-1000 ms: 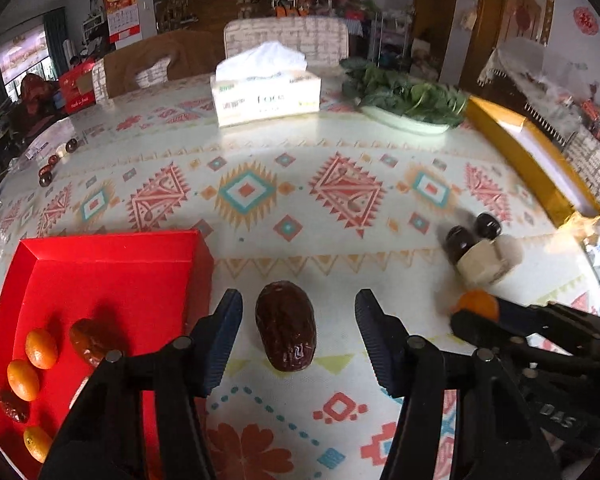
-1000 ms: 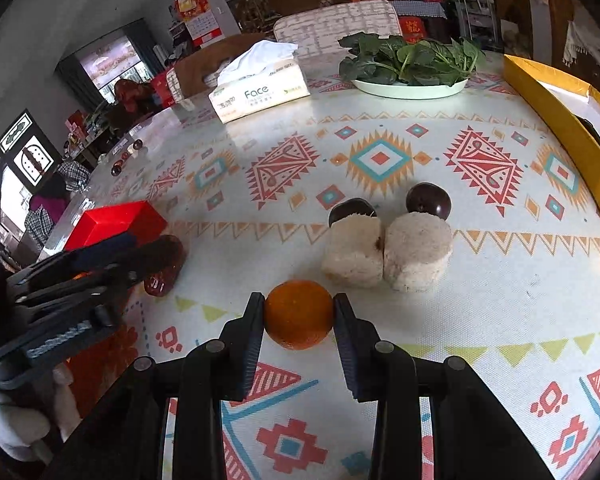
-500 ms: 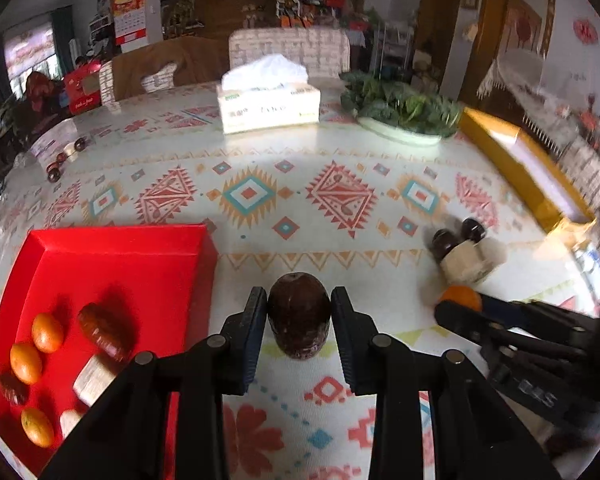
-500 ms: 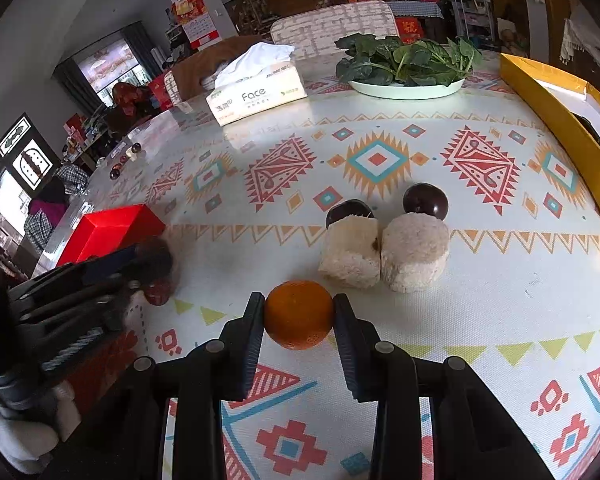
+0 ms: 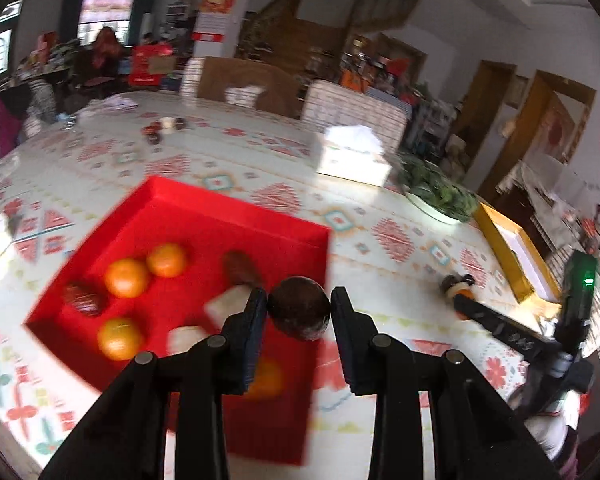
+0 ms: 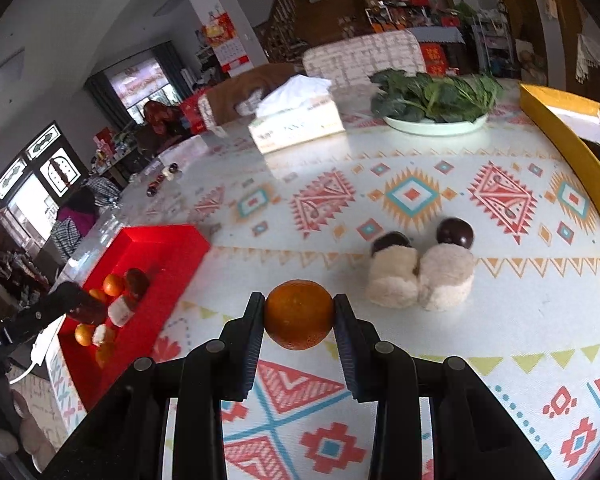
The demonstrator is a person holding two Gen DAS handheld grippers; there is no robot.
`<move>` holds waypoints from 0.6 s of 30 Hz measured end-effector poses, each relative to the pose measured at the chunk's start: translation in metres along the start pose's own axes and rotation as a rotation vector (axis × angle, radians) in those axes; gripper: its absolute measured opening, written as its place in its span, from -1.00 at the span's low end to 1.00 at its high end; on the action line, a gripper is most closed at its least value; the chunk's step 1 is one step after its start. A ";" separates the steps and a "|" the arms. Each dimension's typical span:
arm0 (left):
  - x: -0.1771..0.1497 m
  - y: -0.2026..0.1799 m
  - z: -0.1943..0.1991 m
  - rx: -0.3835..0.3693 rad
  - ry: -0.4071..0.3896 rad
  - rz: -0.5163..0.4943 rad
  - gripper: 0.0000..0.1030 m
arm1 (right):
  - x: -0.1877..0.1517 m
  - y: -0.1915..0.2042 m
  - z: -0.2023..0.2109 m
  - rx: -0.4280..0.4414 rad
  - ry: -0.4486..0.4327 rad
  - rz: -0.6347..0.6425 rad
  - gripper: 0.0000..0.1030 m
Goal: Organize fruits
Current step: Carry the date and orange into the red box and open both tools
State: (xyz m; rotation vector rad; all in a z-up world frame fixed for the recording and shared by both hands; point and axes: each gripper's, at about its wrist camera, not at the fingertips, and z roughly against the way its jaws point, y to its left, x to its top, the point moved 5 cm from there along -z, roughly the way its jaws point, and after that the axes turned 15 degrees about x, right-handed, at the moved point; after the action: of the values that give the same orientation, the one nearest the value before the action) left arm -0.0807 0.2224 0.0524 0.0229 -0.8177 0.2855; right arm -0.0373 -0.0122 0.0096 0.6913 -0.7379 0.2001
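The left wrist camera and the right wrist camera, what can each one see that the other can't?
Only the left wrist view shows the left gripper up close, shut on a dark brown date over the red tray.

Only the right wrist view shows the right gripper up close, shut on an orange, and two pale spongy chunks clearly, with two dark round fruits behind them.

Both show the red tray with oranges inside, the tissue box, the plate of greens and the yellow box.

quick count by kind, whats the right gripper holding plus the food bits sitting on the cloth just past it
orange, held in the right gripper: 1
dark round fruits: 2
pale chunks: 2
total: 5
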 end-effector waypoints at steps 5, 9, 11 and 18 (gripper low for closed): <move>-0.007 0.039 -0.005 0.027 0.012 0.070 -0.37 | 0.004 0.034 0.003 0.059 0.024 0.027 -0.27; -0.016 0.052 -0.011 0.006 0.038 0.095 -0.38 | 0.012 0.070 -0.011 0.101 0.070 0.074 -0.27; -0.020 0.054 -0.014 -0.005 0.047 0.093 -0.38 | 0.016 0.091 -0.025 0.125 0.099 0.099 -0.27; -0.031 0.054 -0.031 -0.007 0.092 0.076 -0.38 | 0.019 0.140 -0.088 0.130 0.206 0.190 -0.27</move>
State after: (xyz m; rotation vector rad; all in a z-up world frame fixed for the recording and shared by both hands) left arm -0.0931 0.2711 0.0037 -0.0279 -0.7294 0.3525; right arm -0.0311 0.1500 0.0470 0.7117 -0.5960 0.4887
